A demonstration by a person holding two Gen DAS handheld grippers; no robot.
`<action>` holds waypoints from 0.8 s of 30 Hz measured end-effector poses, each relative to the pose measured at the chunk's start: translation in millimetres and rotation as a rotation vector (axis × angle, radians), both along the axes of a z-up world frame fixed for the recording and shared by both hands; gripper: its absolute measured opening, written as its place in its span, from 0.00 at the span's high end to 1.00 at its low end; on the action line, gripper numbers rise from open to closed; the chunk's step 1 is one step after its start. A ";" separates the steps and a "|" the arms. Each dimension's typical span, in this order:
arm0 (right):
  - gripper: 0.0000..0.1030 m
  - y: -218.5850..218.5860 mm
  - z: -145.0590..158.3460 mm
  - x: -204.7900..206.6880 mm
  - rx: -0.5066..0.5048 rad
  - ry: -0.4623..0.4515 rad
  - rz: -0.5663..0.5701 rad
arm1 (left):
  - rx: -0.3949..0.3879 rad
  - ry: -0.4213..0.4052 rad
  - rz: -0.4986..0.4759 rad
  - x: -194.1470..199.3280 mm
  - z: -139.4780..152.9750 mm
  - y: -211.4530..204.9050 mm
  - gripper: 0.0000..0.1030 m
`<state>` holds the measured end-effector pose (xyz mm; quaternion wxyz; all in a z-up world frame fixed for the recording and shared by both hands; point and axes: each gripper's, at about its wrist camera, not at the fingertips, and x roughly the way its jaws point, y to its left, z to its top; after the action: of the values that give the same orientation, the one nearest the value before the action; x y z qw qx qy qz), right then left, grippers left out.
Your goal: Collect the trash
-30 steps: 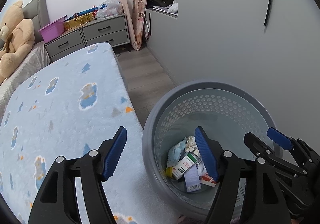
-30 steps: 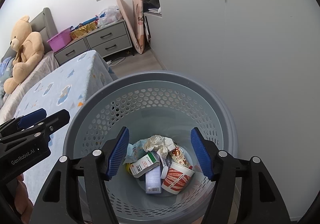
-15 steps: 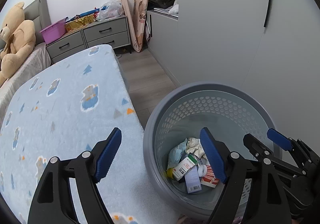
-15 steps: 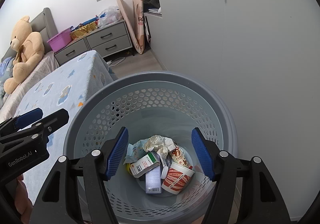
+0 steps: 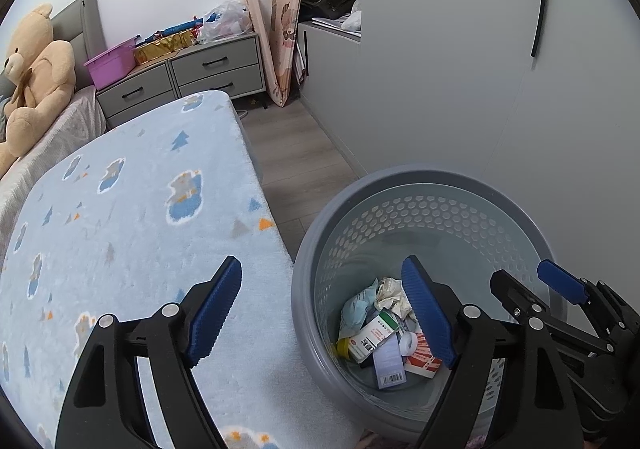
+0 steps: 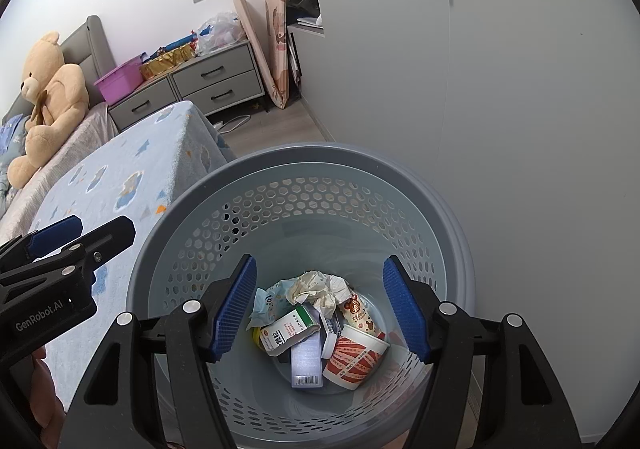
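A round grey plastic wastebasket, its wall pierced with small hexagonal holes, stands on the wood floor between a bed and a pale wardrobe; trash lies heaped at its bottom: crumpled paper, a green and white carton, a red-striped paper cup on its side; the right gripper hangs over the basket's mouth, blue ribbed pads spread wide and empty; the left gripper, equally spread (nothing between its pads), straddles the basket rim and the fluffy blue blanket; only the right view shows the cup whole; the left view shows more blanket and the teddy bear.
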<state>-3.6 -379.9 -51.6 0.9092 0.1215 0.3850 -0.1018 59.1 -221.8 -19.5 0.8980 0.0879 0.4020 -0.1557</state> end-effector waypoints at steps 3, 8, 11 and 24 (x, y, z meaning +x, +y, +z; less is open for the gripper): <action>0.37 0.1 0.0 -0.1 0.000 0.000 0.000 | 0.009 -0.010 0.001 -1.1 0.5 -1.2 0.24; 0.37 0.3 0.3 -0.2 0.000 -0.001 0.000 | 0.018 -0.012 -0.002 -2.2 0.6 -3.1 0.24; 0.37 0.1 -0.1 -0.1 0.000 0.000 0.000 | 0.021 -0.012 -0.003 -2.7 0.7 -3.9 0.24; 0.37 0.3 -0.4 -0.2 0.000 -0.001 0.000 | 0.007 -0.009 -0.004 -4.1 2.7 -4.5 0.24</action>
<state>-3.8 -379.6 -52.0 0.9094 0.1217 0.3846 -0.1017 55.0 -226.2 -16.8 0.8992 0.0927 0.3982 -0.1559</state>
